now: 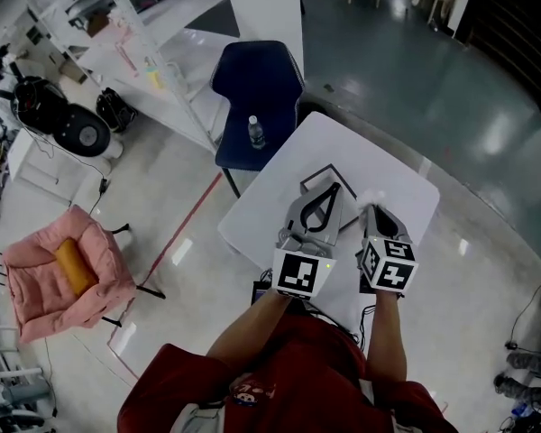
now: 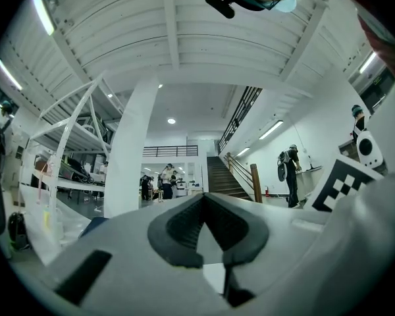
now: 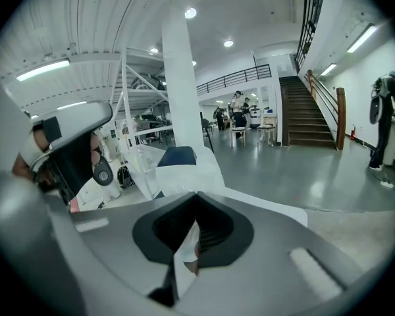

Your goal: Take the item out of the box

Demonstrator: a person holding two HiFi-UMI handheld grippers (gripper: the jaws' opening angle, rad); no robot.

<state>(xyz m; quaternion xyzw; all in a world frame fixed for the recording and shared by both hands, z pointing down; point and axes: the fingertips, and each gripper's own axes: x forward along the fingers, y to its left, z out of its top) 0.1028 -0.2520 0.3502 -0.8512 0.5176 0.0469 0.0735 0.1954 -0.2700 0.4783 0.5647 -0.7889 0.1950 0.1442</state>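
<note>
In the head view a flat dark-rimmed box [image 1: 317,175] lies on the white table [image 1: 406,188], partly hidden under my left gripper [image 1: 332,188]. That gripper's jaws meet at their tips, and nothing shows between them in the left gripper view [image 2: 204,197]. Just to its right, my right gripper [image 1: 375,207] is shut on a white, thin, bag-like item [image 1: 370,196]. In the right gripper view this white item [image 3: 187,170] sticks out beyond the closed jaw tips [image 3: 196,196]. Both gripper cameras look out across the hall rather than down at the table.
A blue chair [image 1: 257,84] with a water bottle [image 1: 256,132] on its seat stands at the table's far side. White shelving [image 1: 117,34] is at the back left, with a pink cushioned seat [image 1: 59,273] on the floor to the left. People stand far off in the hall.
</note>
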